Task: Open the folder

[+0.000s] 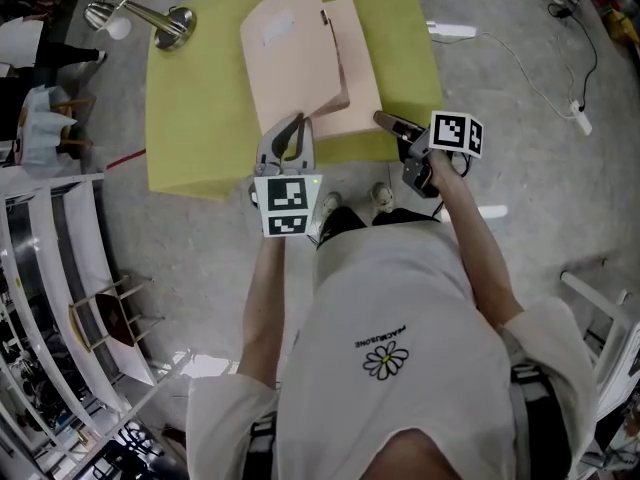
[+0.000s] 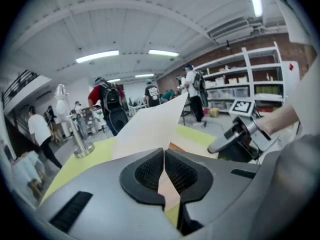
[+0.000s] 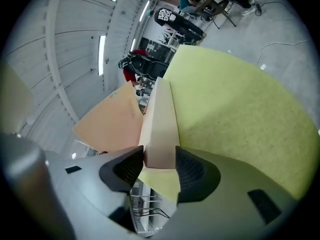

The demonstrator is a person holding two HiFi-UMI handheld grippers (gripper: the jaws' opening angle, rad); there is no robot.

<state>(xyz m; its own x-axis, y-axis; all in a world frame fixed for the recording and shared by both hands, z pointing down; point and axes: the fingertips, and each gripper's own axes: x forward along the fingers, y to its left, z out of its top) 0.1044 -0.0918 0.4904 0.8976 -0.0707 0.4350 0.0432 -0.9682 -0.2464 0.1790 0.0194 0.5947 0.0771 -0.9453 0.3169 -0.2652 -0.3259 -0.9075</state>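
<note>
The folder (image 1: 345, 73) lay on the yellow-green surface (image 1: 190, 118), near its front edge, with its long side running away from the person. Its front cover (image 1: 285, 53) stood raised at a steep angle, and the thick lower body stayed flat on the surface. The left claw (image 2: 164, 176) was clamped on the near edge of the front cover, with the thin sheet pinched between both pads. The right claw (image 3: 159, 155) sat at the near right end of the folder's body. Its jaws were wide apart, and the pads met the body's two sides. A chrome desk lamp (image 1: 150, 18) stood at the far left corner of the surface, well apart from the folder.
</note>
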